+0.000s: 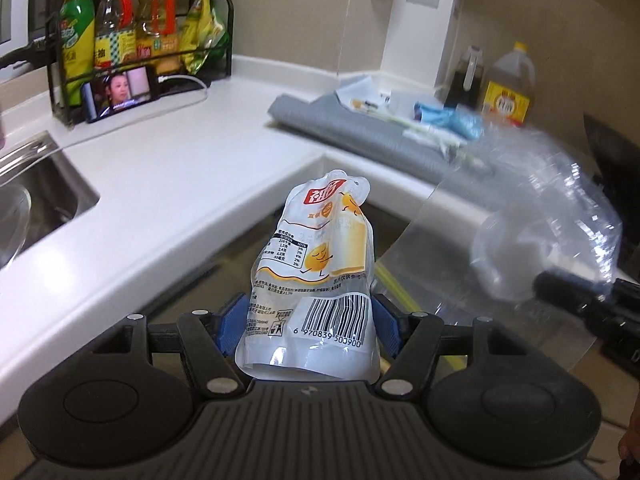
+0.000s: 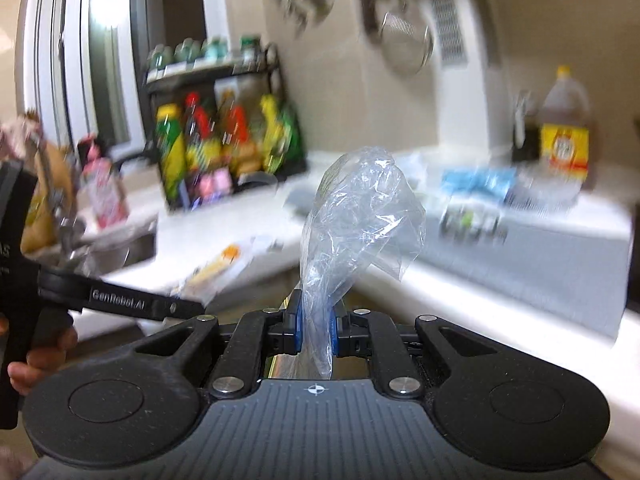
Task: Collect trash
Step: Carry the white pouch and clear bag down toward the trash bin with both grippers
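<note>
Left wrist view: the left black gripper (image 1: 308, 320) clamped a glossy white-and-yellow printed plastic snack wrapper (image 1: 320, 268) between its blue pads, standing upright, barcode nearest the jaws. Right wrist view: the right black gripper (image 2: 316, 330), nearly closed, pinched a crinkled transparent plastic bag (image 2: 356, 216) billowing above its fingers.

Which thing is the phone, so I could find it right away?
Look at the white counter, left of the corner, by the black bottle rack. The phone leans sideways against its bottom. It is the only thing there with a lit screen and a white cable attached.
</note>
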`<act>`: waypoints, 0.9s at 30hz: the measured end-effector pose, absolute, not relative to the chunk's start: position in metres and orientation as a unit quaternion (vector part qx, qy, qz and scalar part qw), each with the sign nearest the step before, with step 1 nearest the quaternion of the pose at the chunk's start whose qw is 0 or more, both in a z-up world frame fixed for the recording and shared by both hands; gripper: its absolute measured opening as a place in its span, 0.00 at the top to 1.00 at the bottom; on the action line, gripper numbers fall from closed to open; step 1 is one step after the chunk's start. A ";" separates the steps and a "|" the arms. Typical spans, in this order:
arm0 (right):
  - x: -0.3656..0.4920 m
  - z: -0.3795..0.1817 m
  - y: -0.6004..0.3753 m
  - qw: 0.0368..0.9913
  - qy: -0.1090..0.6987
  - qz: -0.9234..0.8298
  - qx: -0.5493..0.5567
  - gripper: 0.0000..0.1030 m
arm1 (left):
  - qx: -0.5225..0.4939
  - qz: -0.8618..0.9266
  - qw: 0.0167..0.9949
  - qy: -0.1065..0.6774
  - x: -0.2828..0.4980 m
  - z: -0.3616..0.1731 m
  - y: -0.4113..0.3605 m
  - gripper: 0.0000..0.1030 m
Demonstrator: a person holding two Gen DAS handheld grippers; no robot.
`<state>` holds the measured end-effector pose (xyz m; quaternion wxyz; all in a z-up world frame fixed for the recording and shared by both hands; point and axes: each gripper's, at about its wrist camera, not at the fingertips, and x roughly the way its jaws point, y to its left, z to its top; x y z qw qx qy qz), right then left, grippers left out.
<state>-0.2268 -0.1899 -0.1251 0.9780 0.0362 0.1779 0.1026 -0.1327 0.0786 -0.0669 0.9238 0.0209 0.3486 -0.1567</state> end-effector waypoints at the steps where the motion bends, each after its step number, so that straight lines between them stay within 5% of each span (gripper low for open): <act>1: -0.228 -0.129 -0.186 0.976 0.188 0.102 0.032 0.87 | 0.024 -0.156 0.923 0.350 -0.137 -0.070 0.078 0.30; 27: -0.222 -0.145 -0.165 0.962 0.258 0.084 -0.011 0.87 | 0.044 -0.167 0.923 0.344 -0.155 -0.072 0.073 0.30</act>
